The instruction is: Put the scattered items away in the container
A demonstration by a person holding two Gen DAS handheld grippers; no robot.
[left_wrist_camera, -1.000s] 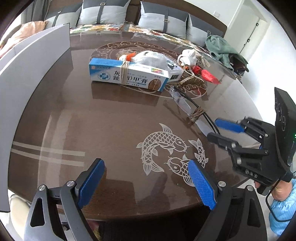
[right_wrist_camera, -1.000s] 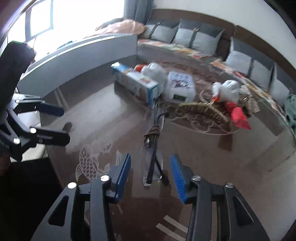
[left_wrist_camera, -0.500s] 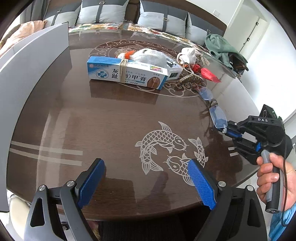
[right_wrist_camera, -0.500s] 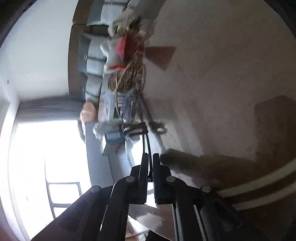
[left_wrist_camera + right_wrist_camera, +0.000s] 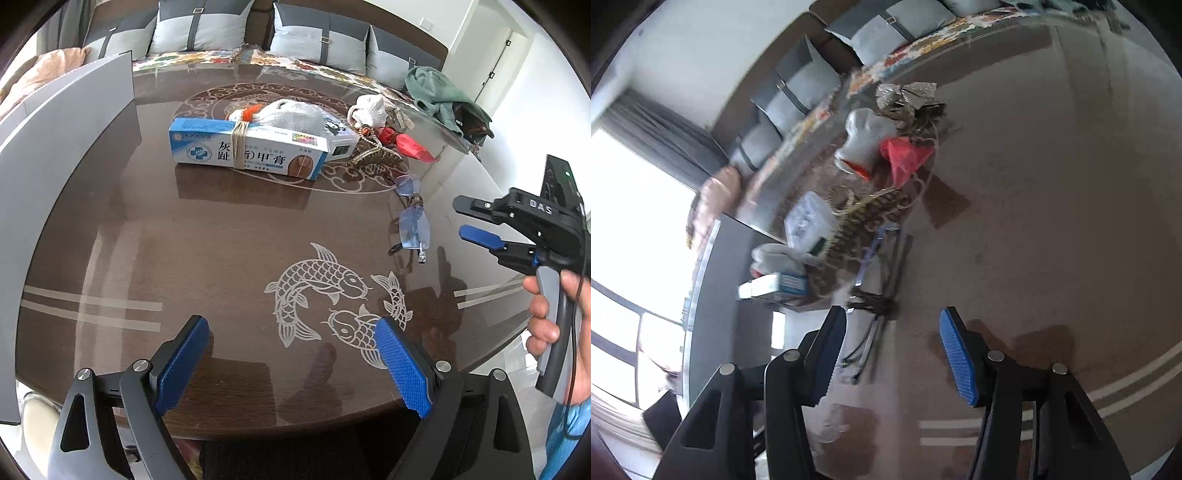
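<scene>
**Both grippers apart, glasses lying loose on table**

L gripper [image 5: 291,363] is hovering over the near table edge w/ blue pads spread wide, nothing btwn them. It is sitting above the dark glass-topped table [image 5: 155,229], just short of the fish inlay [image 5: 332,295].

R gripper [image 5: 892,350] is also standing apart, empty; in L wrist view it is showing at the right [image 5: 469,218], rolled on its side, fingers stacked one above the other, w/ the person's hand [image 5: 561,321] wrapping the handle. R wrist view is tilted and motion-blurred.

Glasses [image 5: 412,218] are lying flat on the table, just left of the R gripper tips, not touching them. A brown tie is wrapping the bridge. In R wrist view, glasses [image 5: 875,266] are lying ahead of the left finger, near but outside the gap.

Farther back, mid-table: long blue/white box [image 5: 251,151] w/ a rubber band round it, white mesh bag [image 5: 291,114] behind it, small white box [image 5: 341,142] at its right end. Beyond, right: gold chain clutter [image 5: 373,155], red wrapper [image 5: 410,142], white cloth bundle [image 5: 369,107].

Container: cannot tell which item it is.

Far: sofa w/ grey cushions [image 5: 314,40].
</scene>
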